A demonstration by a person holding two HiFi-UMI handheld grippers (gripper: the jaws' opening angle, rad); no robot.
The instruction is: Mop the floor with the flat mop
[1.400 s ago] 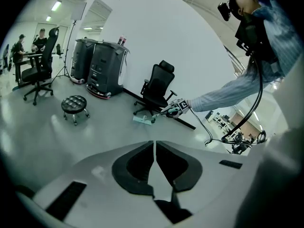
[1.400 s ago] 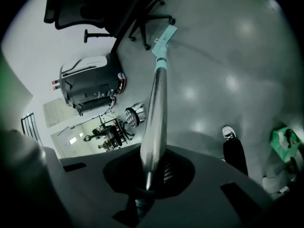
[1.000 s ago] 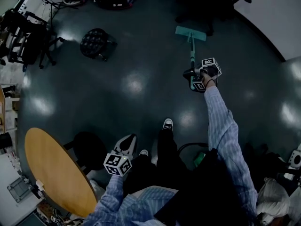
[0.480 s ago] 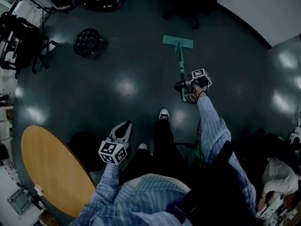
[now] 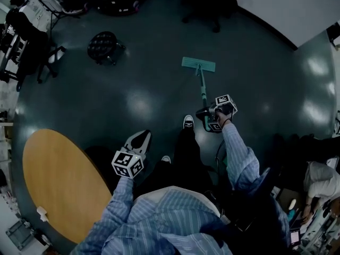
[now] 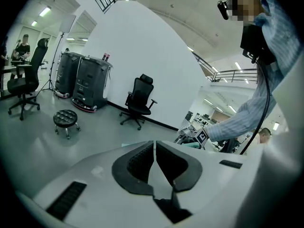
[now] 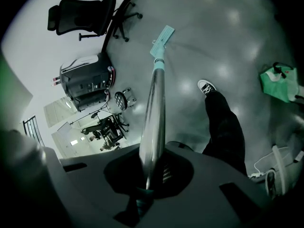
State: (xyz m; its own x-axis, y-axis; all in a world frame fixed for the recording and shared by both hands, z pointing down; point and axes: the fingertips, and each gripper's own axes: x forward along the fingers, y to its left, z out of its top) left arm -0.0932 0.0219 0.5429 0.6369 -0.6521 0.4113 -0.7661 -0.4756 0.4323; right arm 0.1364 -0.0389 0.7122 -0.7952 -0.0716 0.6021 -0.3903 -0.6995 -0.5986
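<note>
The flat mop has a teal head (image 5: 198,64) lying flat on the dark grey floor ahead of me, and its pole (image 5: 202,88) slants back to my right gripper (image 5: 208,119). The right gripper view looks down the shiny pole (image 7: 153,113) to the teal head (image 7: 162,38); my right gripper (image 7: 151,175) is shut on the pole. My left gripper (image 5: 139,142) hangs low by my left leg, away from the mop. In its own view the left gripper (image 6: 155,161) is shut, with nothing between its pads.
A round wooden table (image 5: 58,185) stands at my left. A black stool (image 5: 102,45) and office chairs (image 5: 32,41) are at the far left, another chair (image 6: 140,100) by the white wall. My shoe (image 5: 188,122) is just behind the mop. A green bag (image 7: 280,82) lies right.
The mop head has slid back toward me and a little left across the floor. My right gripper has drawn in closer to my body with the pole. The left gripper has barely moved.
</note>
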